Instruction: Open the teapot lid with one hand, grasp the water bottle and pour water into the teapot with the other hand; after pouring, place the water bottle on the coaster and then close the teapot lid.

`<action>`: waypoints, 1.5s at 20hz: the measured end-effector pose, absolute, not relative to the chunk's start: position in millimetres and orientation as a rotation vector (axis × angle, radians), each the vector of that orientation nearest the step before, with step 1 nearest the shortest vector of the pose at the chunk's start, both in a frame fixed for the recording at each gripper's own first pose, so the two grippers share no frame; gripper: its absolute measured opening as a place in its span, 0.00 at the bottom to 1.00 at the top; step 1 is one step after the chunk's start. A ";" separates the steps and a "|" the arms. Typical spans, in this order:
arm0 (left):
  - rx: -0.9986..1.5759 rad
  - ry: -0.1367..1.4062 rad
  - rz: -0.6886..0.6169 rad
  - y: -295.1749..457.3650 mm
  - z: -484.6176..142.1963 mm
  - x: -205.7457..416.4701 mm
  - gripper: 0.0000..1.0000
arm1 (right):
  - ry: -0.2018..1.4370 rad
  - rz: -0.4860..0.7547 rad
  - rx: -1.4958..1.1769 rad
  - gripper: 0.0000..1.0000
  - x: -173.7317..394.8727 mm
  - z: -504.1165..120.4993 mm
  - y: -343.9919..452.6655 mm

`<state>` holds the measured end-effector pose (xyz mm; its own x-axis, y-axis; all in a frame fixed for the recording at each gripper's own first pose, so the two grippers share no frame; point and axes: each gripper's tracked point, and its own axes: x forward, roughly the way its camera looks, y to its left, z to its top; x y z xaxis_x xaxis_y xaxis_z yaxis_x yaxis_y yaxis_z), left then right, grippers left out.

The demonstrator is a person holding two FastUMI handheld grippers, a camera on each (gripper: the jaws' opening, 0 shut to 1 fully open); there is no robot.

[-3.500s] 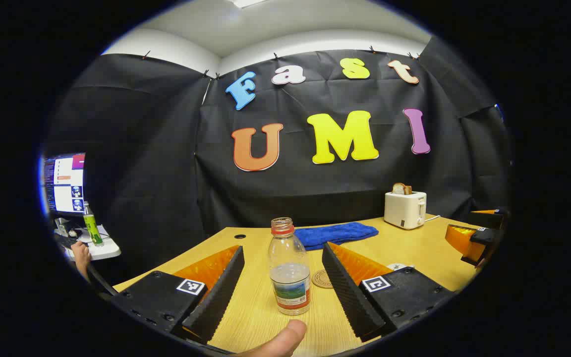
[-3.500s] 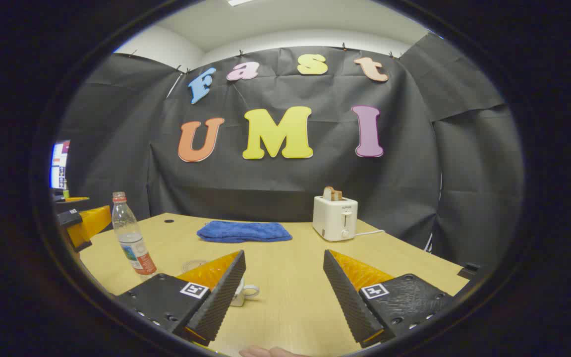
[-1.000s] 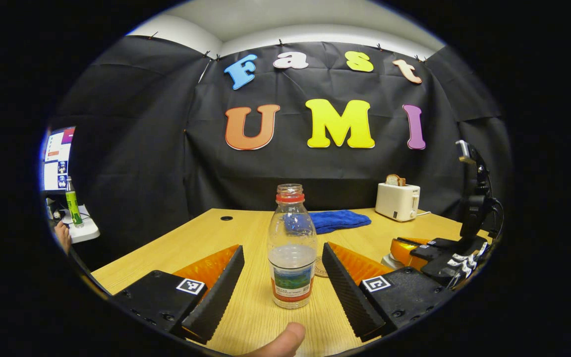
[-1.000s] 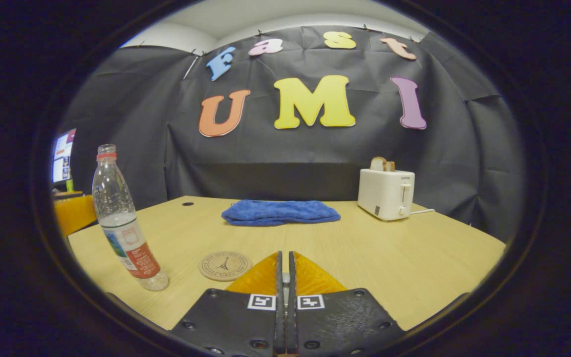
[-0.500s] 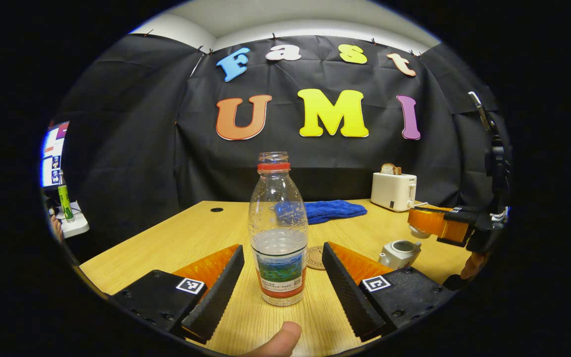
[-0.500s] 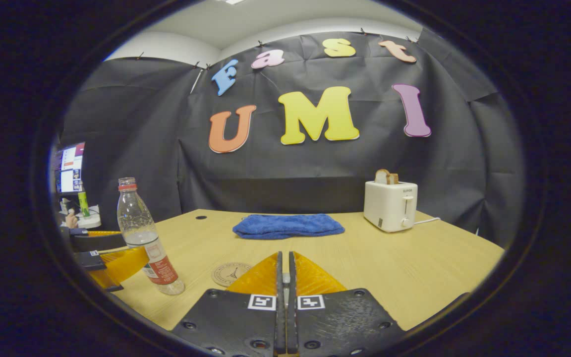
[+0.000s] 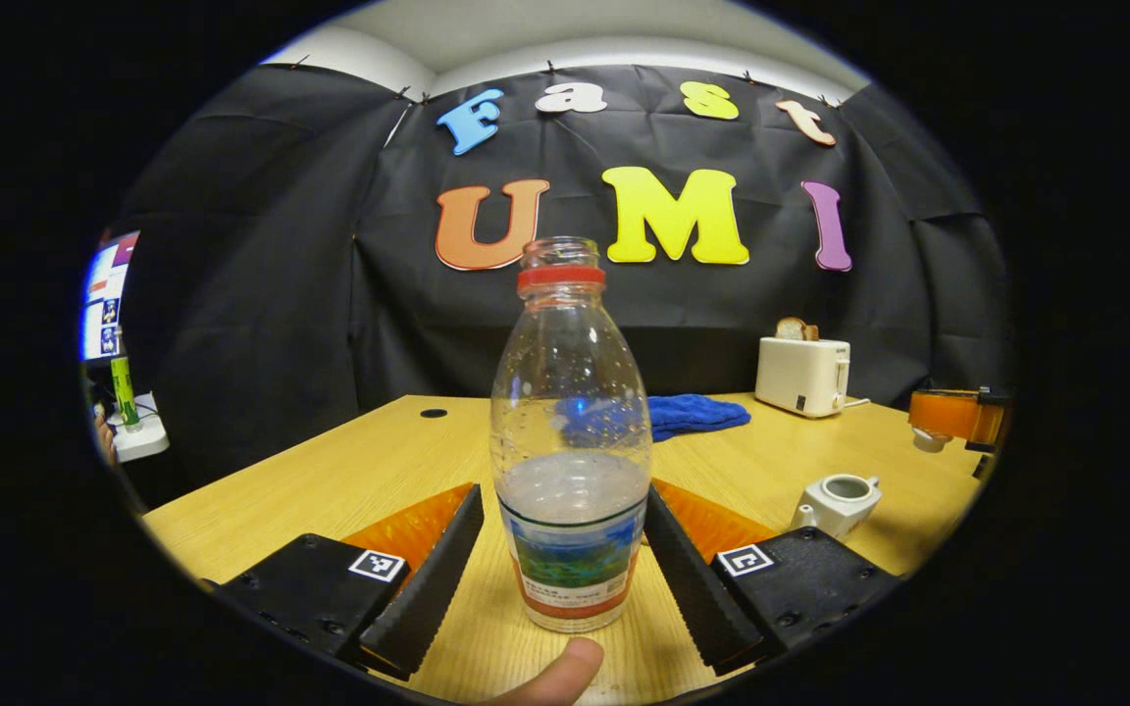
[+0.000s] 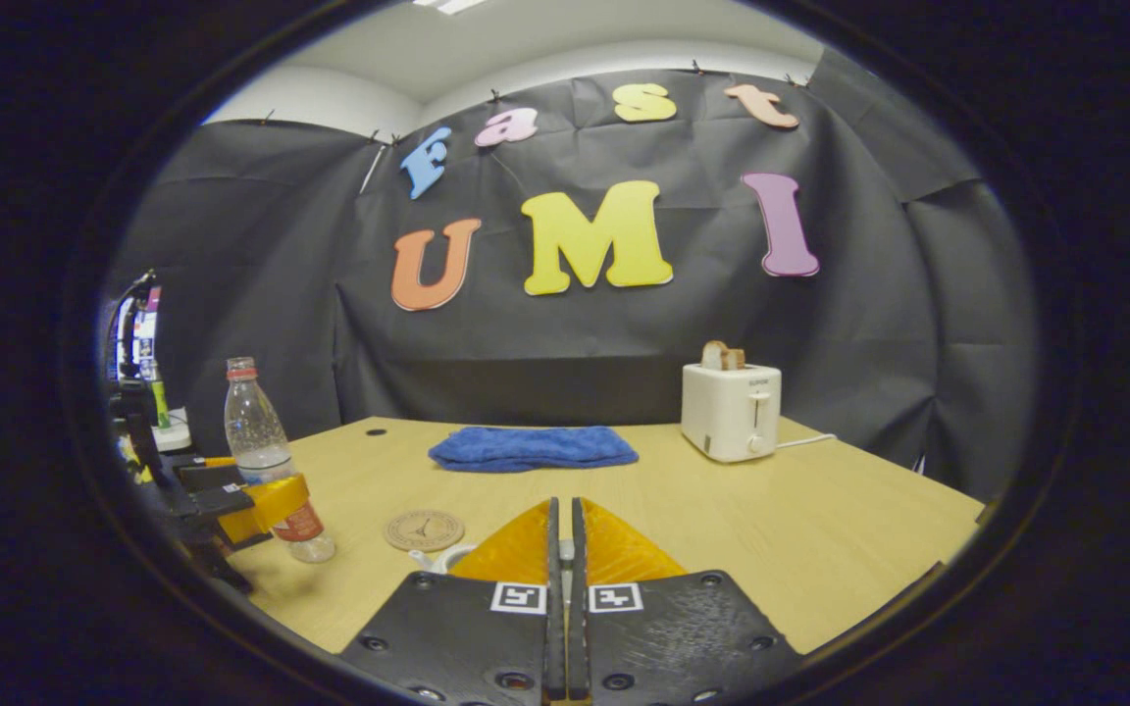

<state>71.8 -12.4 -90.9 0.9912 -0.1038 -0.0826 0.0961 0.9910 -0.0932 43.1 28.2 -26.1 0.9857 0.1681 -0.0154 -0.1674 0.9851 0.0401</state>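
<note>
While your left tool (image 7: 565, 549) stands open, its two fingers flank one uncapped water bottle (image 7: 570, 441) upright on the tabletop (image 7: 349, 480); contact cannot be confirmed. One teapot (image 7: 838, 500) sits lidless to its right. Your right tool (image 8: 562, 549) is closed on the lid (image 7: 926, 440), raised above the tabletop. One coaster (image 8: 424, 529), one blue cloth (image 8: 531, 447) and one toaster (image 8: 730, 410) lie beyond.
</note>
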 end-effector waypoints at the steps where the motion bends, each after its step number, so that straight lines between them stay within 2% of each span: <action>1: -0.105 0.091 -0.110 -15.6 -91.6 75.4 0.99 | 0.015 0.161 0.032 0.02 41.8 -25.6 24.6; 3: -0.137 0.084 -0.145 -23.3 -86.8 76.5 0.94 | 0.007 0.155 0.029 0.01 39.0 -24.5 19.0; 4: -0.155 0.095 -0.145 -22.4 -87.1 75.9 0.80 | 0.006 0.151 0.029 0.02 38.3 -23.9 16.9; 8: -0.047 0.147 -0.108 -20.4 -92.1 71.0 0.77 | 0.017 0.147 0.030 0.01 33.1 -28.6 8.7; 10: 0.092 0.177 -0.047 -10.4 -92.6 68.4 0.76 | 0.018 0.136 0.017 0.02 30.4 -31.2 2.0; 13: 0.280 0.206 -0.022 -9.4 -92.1 66.0 0.76 | 0.004 0.115 0.003 0.01 25.4 -34.6 -8.3; 30: 1.086 0.162 -0.113 -51.4 -75.1 62.5 0.74 | 0.045 0.048 0.051 0.01 30.6 -44.7 -41.8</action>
